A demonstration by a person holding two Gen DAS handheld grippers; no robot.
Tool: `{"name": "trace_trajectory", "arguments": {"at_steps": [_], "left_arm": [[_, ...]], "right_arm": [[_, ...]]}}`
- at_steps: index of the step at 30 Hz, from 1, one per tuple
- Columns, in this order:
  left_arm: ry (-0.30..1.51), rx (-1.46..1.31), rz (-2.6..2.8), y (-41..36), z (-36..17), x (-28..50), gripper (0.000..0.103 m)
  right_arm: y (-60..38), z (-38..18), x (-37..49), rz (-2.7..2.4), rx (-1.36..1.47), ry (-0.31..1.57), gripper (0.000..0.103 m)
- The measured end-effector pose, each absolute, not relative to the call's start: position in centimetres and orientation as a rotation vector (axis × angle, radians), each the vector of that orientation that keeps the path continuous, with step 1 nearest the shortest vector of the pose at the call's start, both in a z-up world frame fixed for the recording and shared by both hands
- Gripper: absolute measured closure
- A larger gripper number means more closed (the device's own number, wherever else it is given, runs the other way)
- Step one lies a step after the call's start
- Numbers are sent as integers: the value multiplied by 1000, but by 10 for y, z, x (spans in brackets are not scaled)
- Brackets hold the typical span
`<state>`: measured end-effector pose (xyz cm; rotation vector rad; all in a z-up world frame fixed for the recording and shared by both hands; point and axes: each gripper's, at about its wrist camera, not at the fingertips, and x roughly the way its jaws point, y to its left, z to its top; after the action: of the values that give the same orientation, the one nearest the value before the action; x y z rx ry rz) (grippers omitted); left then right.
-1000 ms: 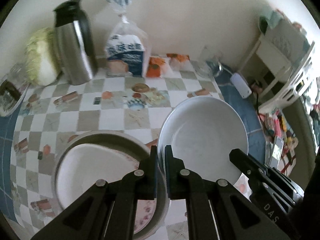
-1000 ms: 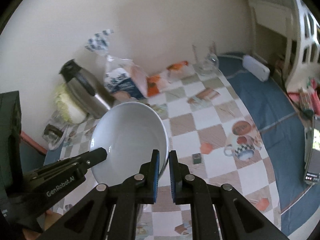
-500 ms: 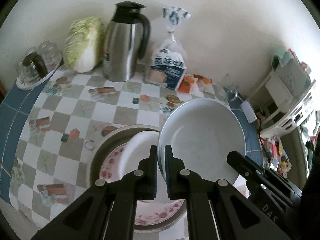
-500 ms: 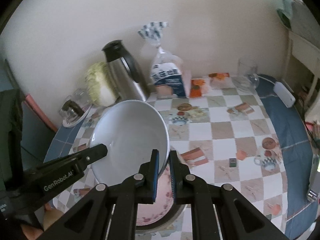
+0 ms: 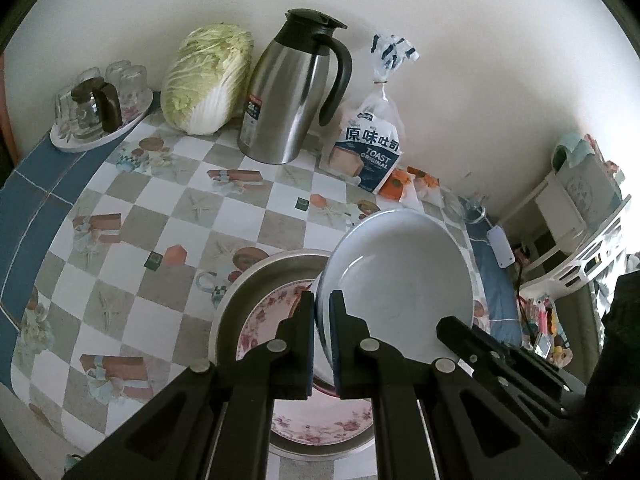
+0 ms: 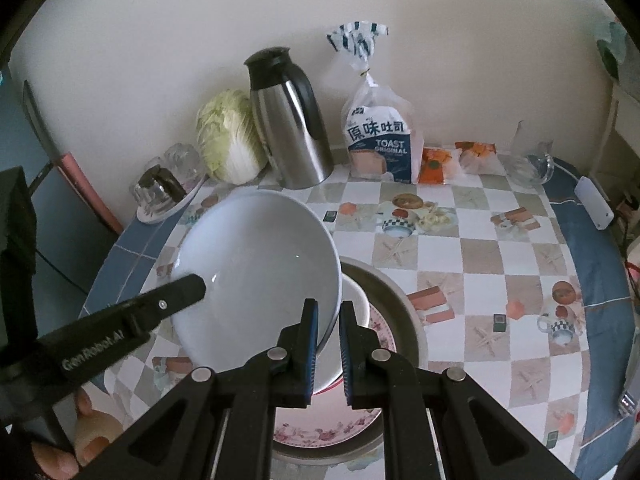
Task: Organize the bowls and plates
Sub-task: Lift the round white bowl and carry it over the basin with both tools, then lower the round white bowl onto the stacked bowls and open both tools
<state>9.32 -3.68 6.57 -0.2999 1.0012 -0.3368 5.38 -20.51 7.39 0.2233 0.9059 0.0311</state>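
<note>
Both grippers, left (image 5: 323, 308) and right (image 6: 329, 318), pinch the bowl's (image 6: 256, 276) opposite rims, sharing its weight just above the basin (image 6: 404, 308) below them.

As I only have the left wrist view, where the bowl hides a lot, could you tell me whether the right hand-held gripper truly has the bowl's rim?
Observer: Yes. In the right wrist view, the right hand-held gripper has its blue pads closed on the rim of the white bowl.
Operator: Thank you. What lies in the basin behind the bowl?
Observer: A plain white dish lies on the floral plate inside the metal basin.
Operator: Anything near the left hand-held gripper that I am missing?
Observer: The person's fingers show beneath the body of the left hand-held gripper, at the lower left of the right wrist view.
</note>
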Motion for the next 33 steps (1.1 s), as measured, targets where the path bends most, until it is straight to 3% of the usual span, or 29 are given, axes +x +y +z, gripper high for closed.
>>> {"name": "trace_trajectory", "arguments": {"at_steps": [33], "left_arm": [[1083,-283,-352,-43,37,96,97]], "right_arm": [[-206,49,61,6,202,984,92]]}}
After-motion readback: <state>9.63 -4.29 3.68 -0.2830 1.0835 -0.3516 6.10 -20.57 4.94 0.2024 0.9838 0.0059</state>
